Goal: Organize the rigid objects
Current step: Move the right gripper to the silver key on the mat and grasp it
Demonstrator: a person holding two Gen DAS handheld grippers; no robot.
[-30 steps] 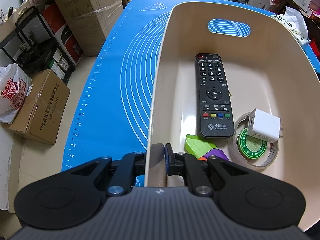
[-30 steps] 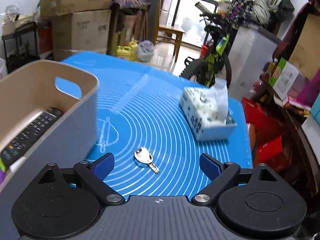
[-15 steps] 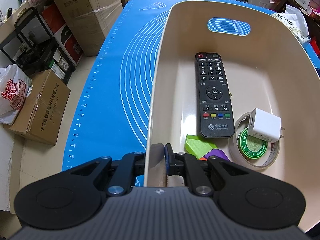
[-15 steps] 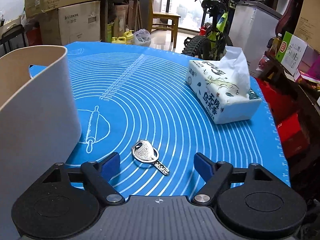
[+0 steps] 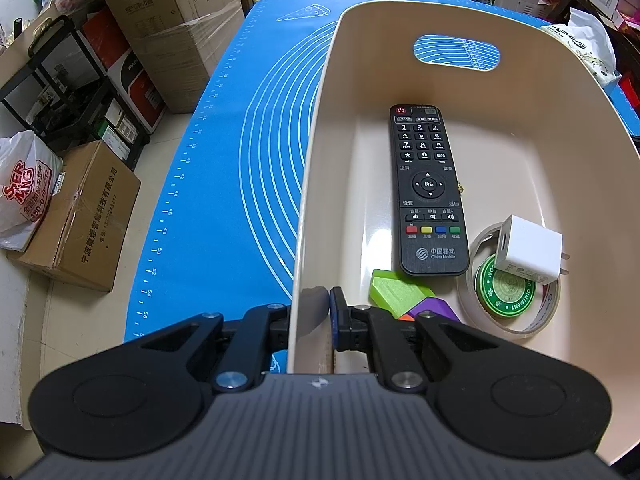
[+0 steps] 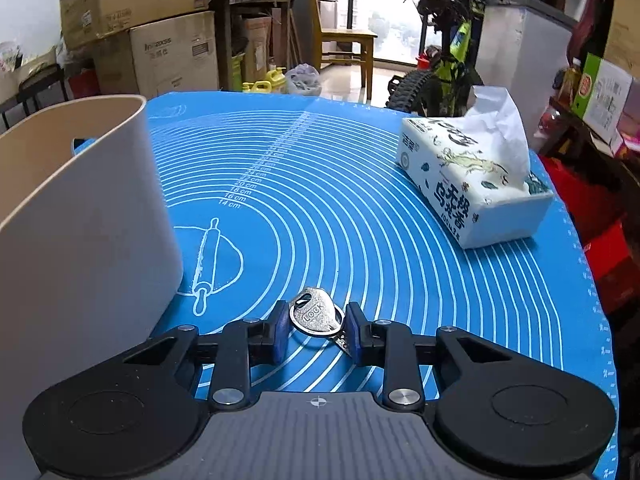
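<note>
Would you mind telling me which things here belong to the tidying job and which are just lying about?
Part of the job:
- key, between the fingers of the right hand-held gripper
- bin, its wall clamped by the left hand-held gripper
- remote, charger, tape roll, blocks, all inside the bin

Lying about:
- tissue pack
- blue mat
- cardboard boxes
- bicycle

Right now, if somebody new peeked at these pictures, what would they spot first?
Probably the shiny silver key on the blue mat, sitting between the right gripper's blue pads. Next, the beige bin, its near wall pinched by the left gripper, with a black remote, a white charger on a tape roll and coloured blocks inside.
</note>
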